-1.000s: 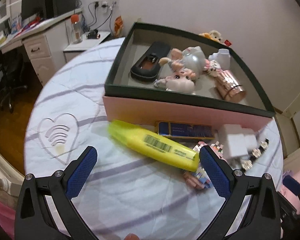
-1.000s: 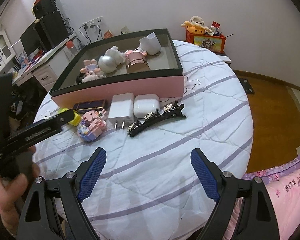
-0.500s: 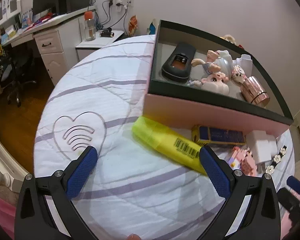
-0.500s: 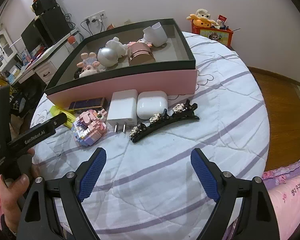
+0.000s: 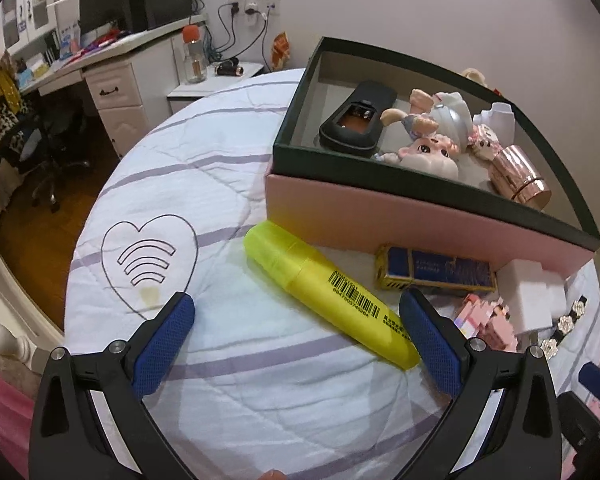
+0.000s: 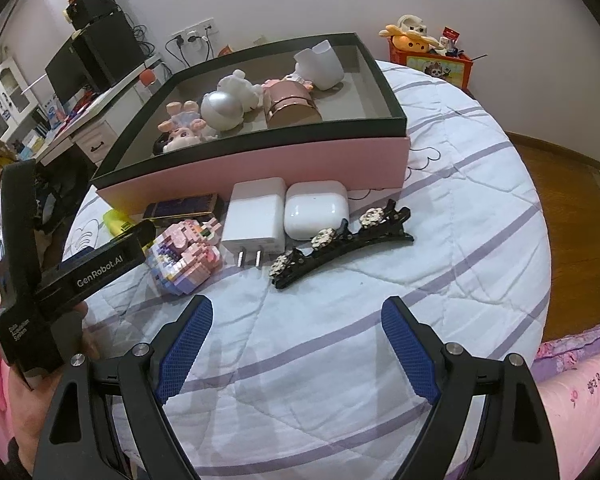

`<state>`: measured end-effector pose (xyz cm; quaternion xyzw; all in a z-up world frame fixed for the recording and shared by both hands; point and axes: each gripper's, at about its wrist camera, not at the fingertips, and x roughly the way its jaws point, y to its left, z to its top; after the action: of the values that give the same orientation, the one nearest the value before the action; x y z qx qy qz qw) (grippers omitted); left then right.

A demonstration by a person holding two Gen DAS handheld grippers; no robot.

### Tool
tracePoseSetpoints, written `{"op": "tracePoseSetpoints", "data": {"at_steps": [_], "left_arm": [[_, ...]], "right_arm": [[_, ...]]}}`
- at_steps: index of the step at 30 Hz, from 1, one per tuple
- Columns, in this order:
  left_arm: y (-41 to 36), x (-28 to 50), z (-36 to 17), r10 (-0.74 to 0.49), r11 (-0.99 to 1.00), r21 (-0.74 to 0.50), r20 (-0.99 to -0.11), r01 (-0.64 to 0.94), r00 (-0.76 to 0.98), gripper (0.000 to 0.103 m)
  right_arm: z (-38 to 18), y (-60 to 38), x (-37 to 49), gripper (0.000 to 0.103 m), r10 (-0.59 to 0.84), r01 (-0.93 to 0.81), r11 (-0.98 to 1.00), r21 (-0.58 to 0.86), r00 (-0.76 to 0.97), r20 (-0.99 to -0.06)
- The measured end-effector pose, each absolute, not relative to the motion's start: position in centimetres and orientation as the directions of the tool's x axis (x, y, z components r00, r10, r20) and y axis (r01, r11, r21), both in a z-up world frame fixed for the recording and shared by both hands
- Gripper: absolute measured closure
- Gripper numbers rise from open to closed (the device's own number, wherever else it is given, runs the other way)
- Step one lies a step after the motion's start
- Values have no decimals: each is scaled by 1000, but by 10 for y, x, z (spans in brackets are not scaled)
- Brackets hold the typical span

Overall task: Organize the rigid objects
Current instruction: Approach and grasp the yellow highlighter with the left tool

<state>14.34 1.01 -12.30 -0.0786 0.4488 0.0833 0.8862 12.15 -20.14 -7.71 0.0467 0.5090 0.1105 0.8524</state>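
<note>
A pink box with a dark rim (image 5: 420,216) (image 6: 260,160) stands on the round table and holds figurines, a black case (image 5: 356,118), a rose-gold cylinder (image 6: 292,108) and a white cup (image 6: 320,64). In front of it lie a yellow highlighter (image 5: 328,292), a blue-and-gold pack (image 5: 432,272) (image 6: 180,208), a pink block figure (image 6: 184,254), a white charger (image 6: 254,224), a white earbud case (image 6: 316,214) and a black flowered hair clip (image 6: 340,246). My left gripper (image 5: 296,316) hangs open just above the highlighter, its right pad near the marker's end. My right gripper (image 6: 296,320) is open above bare cloth, short of the clip.
The cloth is white with purple stripes and a heart drawing (image 5: 150,256). A desk with drawers (image 5: 112,92) and a chair stand at the left, a toy box (image 6: 428,60) at the back right, pink bedding (image 6: 580,392) at the lower right. A hand (image 6: 40,400) holds the left gripper's body.
The left view has swung so the highlighter and box shifted right and closer. In the right view the row of objects has drawn nearer. Both grippers stay open.
</note>
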Motion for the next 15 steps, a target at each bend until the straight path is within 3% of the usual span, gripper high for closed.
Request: {"op": "tracePoseSetpoints", "data": {"at_steps": [10,14,15], "left_arm": [[6,147,-129,114,974,-20,-821,-227,560,2],[13,132,-125,101,983,-13,-797,-185,596,20],[17,129,-124,97,984,-14,-789,-176,606,29]], "right_arm": [[-78,-210,120,15,233,-121,972,200,460,-857],[-80,-210,120,15,236,-117,972,205,456,-858],[-81,-211,121,15,236,-113,972,207,454,-859]]}}
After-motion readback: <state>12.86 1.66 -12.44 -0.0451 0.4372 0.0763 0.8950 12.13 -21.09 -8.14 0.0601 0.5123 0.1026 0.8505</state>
